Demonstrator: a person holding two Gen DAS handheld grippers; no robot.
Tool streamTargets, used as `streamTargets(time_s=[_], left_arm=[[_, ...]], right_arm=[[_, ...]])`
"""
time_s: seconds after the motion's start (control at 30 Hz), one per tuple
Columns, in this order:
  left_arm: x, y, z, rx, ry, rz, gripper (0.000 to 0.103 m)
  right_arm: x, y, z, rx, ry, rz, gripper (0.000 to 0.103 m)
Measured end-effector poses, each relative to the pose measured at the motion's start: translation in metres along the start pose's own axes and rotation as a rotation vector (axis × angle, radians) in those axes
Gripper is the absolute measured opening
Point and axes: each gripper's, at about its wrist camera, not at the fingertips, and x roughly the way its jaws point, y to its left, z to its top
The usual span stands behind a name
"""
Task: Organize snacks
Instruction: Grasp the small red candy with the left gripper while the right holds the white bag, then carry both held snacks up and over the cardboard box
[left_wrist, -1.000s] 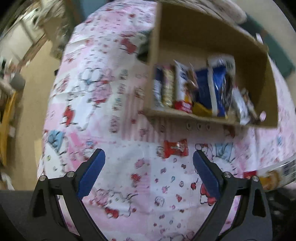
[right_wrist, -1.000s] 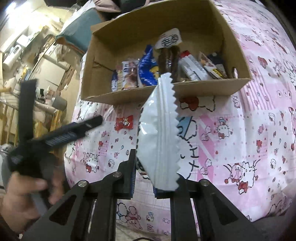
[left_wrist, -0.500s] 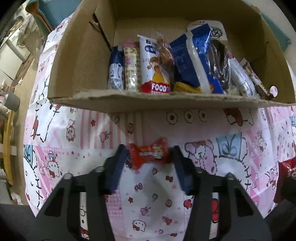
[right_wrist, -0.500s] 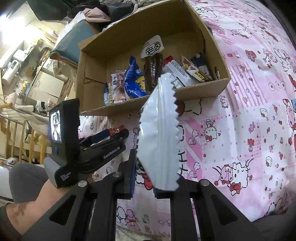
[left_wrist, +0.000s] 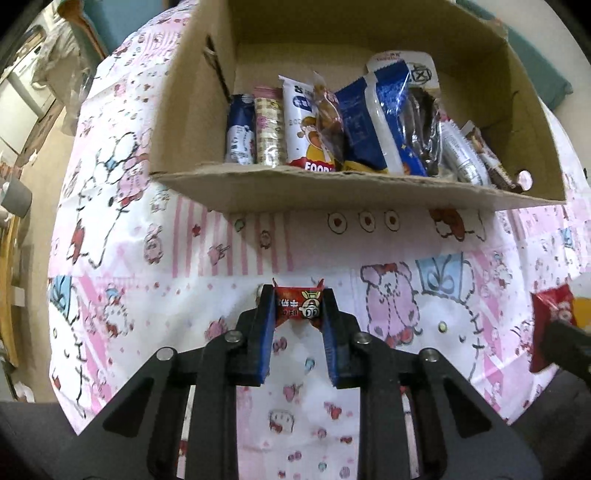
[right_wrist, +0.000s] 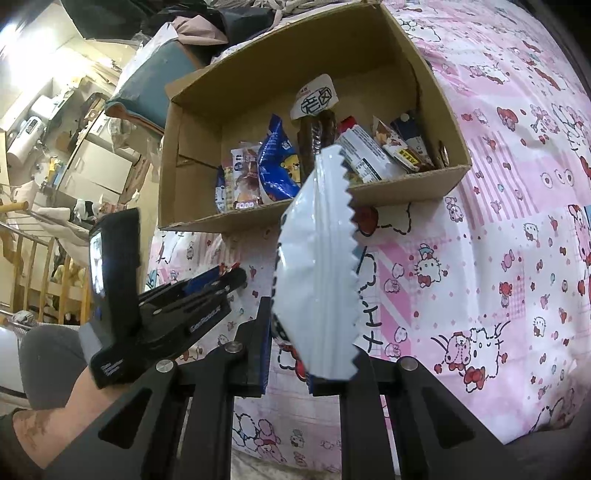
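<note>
Between the left gripper's closing jaws sits a red candy, pinched by its ends on the cloth just before the box; a shallow bite could let it pop free on lifting. Right gripper, clamped tight, holds a white packet upright before the box; its tall sail may snag the box's front wall. That packet's printed face is turned away, and the snacks deep in the box overlap.

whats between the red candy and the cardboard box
Nothing but bare patterned tablecloth separates the red candy from the cardboard box, seen in the left wrist view.
</note>
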Motion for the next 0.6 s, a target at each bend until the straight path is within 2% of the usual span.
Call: streamTargets(time_s=[0.27,0.6], left_arm=[[-0.051,0.014,-0.008,-0.02,-0.08,-0.022,0.02],[-0.11,0.021,0.021,0.03,-0.221,-0.016,0.02]], right_arm=[[-0.01,0.009,0.002,-0.022,-0.029,0.028,0.015],[-0.033,0.022,0.027,-0.061,-0.119,0.054,0.015]])
